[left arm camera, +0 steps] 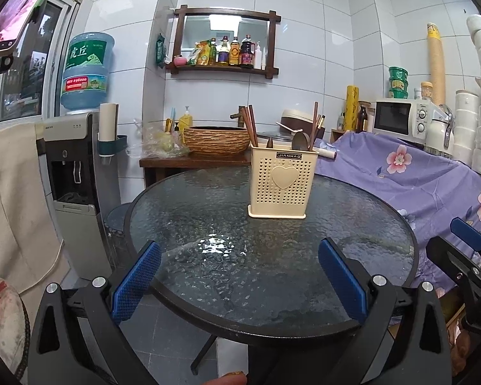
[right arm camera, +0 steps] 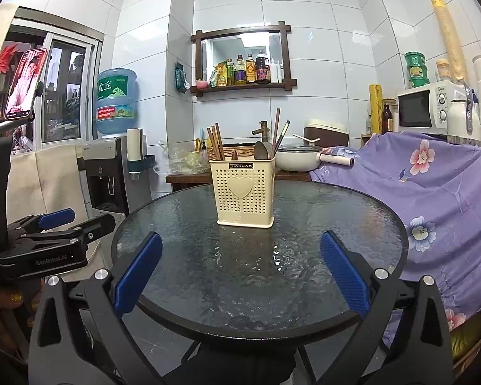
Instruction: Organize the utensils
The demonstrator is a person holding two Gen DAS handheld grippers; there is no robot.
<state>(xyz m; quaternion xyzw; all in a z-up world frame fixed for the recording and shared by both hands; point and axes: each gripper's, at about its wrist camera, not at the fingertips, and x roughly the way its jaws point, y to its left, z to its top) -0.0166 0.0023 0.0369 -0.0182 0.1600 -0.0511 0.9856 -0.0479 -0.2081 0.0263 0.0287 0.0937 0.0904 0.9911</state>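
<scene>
A white-tiled kitchen corner surrounds a round table [left arm camera: 272, 288] with a dark rim and a textured glass top. To the table's right, a purple floral cloth [left arm camera: 417, 176] drapes over furniture, and a white microwave [left arm camera: 400, 117] sits beyond it. To the left stands a water dispenser [left arm camera: 70, 160] carrying a blue bottle. On the back wall hangs a dark wooden shelf [left arm camera: 223, 43] lined with sauce bottles, and below it a woven brown basin [left arm camera: 216, 139] rests on a wooden counter.

On the far half of the table stands a cream utensil holder [left arm camera: 280, 184], upright, perforated, with a heart on its front. Brown chopsticks [left arm camera: 250, 125] and a dark spoon [left arm camera: 299, 141] stick up out of it.

The left gripper [left arm camera: 239, 277] hovers at the near edge of the table, its blue-padded fingers spread wide, holding nothing. The right gripper [right arm camera: 240, 272] is likewise wide apart and empty above the near rim.
</scene>
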